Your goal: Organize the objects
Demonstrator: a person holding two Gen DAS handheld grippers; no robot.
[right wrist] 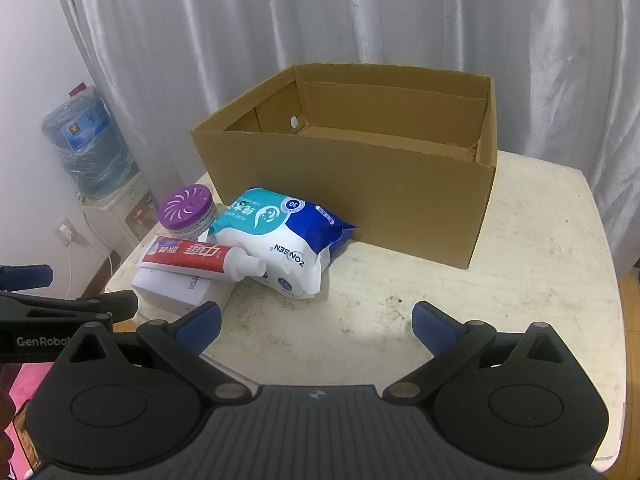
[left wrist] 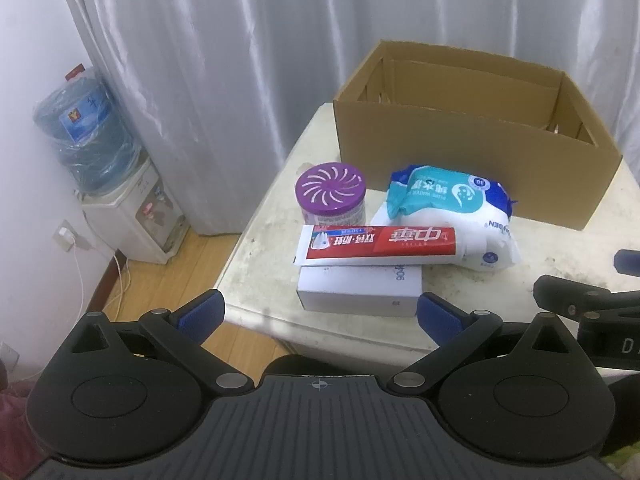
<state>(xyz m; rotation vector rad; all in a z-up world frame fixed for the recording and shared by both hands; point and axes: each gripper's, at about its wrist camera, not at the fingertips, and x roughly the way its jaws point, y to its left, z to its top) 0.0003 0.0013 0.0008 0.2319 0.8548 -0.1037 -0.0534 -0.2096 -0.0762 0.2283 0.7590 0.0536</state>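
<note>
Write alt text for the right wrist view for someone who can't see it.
An open hand-held gripper hovers over a stained white table, holding nothing. Ahead stands an open cardboard box; to its left lie a wipes pack, a toothpaste tube resting on a white box, and a purple-lidded jar. Grey curtains hang behind.

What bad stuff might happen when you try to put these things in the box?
The toothpaste tube lies on top of the white box and leans on the wipes pack, so lifting either might roll it off. The pile sits near the table edge, so a nudge could drop something. The cardboard box has tall walls, which a carried item may bump.
</note>
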